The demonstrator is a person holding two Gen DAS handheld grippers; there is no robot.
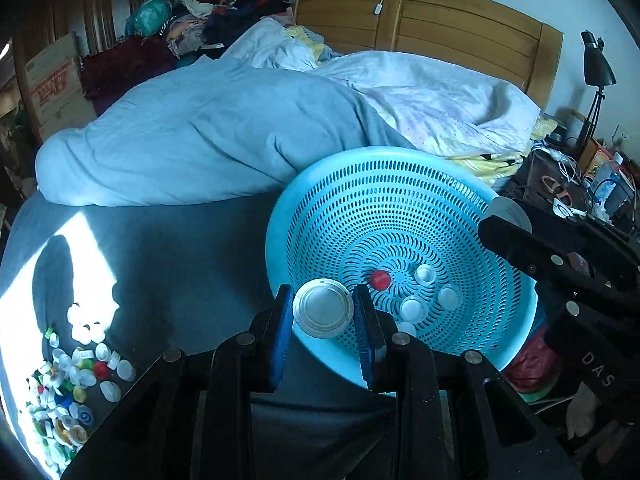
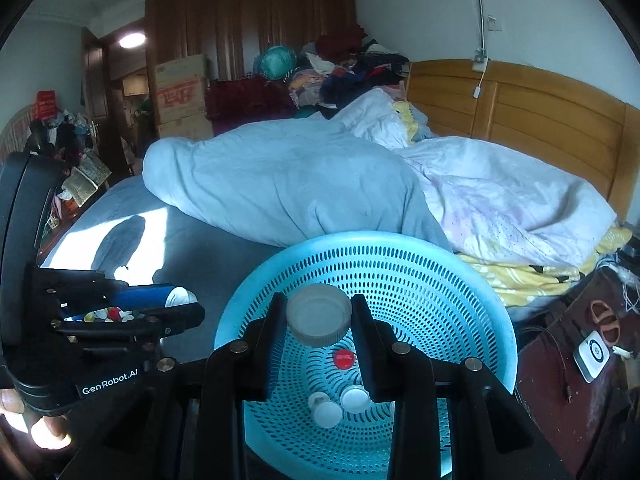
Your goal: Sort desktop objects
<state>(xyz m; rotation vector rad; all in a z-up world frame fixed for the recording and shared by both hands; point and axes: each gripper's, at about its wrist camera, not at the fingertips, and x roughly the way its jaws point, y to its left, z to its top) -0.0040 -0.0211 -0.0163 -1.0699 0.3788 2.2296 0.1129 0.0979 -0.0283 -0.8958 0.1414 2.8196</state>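
A teal perforated basket [image 1: 352,200] [image 2: 400,268] rests on the bed's dark sheet. On its floor lie a red cap [image 1: 380,279] [image 2: 344,358] and several white caps [image 1: 414,309] [image 2: 354,398]. My left gripper [image 1: 323,298] is shut on a wide white lid [image 1: 323,314] over the basket's near rim. My right gripper [image 2: 319,305] is shut on a white screw cap [image 2: 319,316] above the basket. Each gripper shows in the other's view: the right gripper [image 1: 505,221] at the basket's right rim, the left gripper [image 2: 178,305] left of the basket.
A heap of mixed coloured caps [image 1: 68,392] lies on the sunlit sheet at the lower left. A rolled blue duvet [image 1: 200,136] lies behind the basket. A cluttered bedside table [image 2: 580,344] stands to the right, with a black lamp [image 1: 596,64] further back.
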